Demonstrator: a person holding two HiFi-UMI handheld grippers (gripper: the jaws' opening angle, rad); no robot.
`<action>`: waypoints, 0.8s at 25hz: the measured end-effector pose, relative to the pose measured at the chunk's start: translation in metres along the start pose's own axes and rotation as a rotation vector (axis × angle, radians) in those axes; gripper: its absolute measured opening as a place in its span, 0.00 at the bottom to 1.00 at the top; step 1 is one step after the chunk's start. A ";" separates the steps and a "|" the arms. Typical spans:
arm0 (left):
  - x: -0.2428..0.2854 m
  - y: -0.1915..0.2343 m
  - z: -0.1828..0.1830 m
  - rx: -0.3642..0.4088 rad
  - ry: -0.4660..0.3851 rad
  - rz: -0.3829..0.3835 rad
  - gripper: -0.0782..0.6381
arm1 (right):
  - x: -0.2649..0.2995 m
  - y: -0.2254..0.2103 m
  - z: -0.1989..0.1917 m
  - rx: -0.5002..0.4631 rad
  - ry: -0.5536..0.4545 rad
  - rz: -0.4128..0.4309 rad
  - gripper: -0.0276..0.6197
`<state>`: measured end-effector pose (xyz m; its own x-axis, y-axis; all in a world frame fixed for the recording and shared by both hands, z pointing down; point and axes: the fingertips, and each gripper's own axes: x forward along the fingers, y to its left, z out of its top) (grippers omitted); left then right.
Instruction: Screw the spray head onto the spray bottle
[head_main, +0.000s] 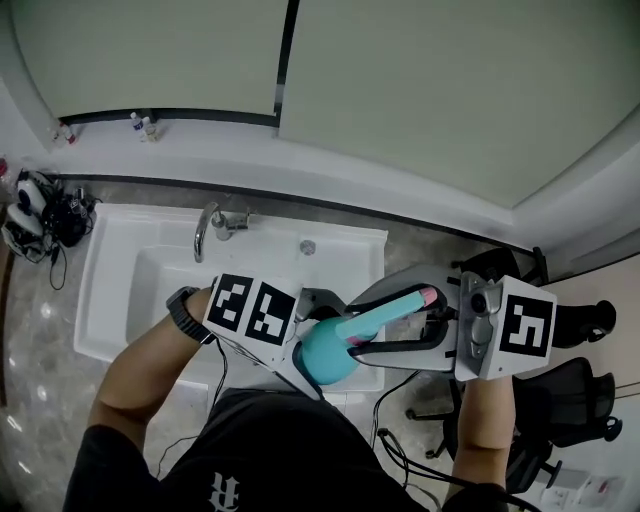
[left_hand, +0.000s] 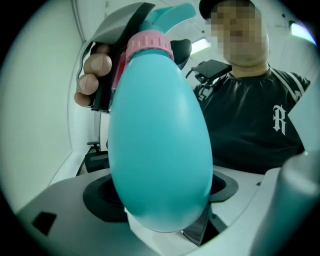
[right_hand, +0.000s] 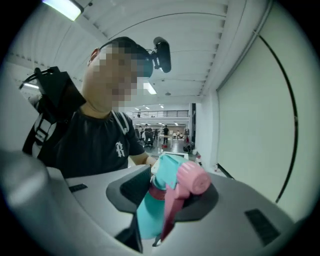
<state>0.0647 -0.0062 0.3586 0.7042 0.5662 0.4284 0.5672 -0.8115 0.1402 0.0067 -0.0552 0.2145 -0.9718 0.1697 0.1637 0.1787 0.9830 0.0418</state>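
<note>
The teal spray bottle (head_main: 325, 352) is held in the air in front of the person's chest, over the front rim of the sink (head_main: 120, 255). It lies nearly on its side, with the round base toward the person's left and the neck slanting up to the right. The spray head (head_main: 415, 302) sits on the neck with its pink collar (left_hand: 149, 44) against the bottle. How far the collar is threaded cannot be told.

The left gripper (head_main: 305, 345) has its fingers (left_hand: 200, 232) spread wide around the bottle's broad lower body and holds it there. The right gripper (head_main: 385, 320) has its fingers (right_hand: 127, 192) partly closed on the spray head, whose pink nozzle (right_hand: 194, 176) and trigger (right_hand: 172, 202) show between them.

Behind the bottle, a faucet (head_main: 205, 232) stands at the back of the white sink, which is set in a stone-patterned desk (head_main: 430, 250). A dark tangle of cables (head_main: 45, 215) lies at the desk's far left, and small bottles (head_main: 145, 125) stand on the ledge by the wall. Black office chairs (head_main: 560, 400) stand to the right.

Both forearms are bent inward so the grippers face each other. The left wrist wears a dark watch (head_main: 185, 315).
</note>
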 end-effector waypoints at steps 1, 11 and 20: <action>-0.002 0.004 0.000 -0.014 0.000 0.020 0.72 | 0.000 -0.006 0.000 0.008 0.005 -0.047 0.27; -0.018 0.078 -0.031 -0.262 0.165 0.497 0.72 | -0.027 -0.063 -0.044 0.282 0.222 -0.570 0.26; -0.022 0.116 -0.063 -0.409 0.135 0.721 0.72 | -0.033 -0.097 -0.078 0.329 0.252 -0.954 0.26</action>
<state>0.0879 -0.1217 0.4212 0.7630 -0.1123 0.6366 -0.2198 -0.9712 0.0922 0.0336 -0.1615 0.2819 -0.6205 -0.6704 0.4068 -0.7347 0.6784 -0.0025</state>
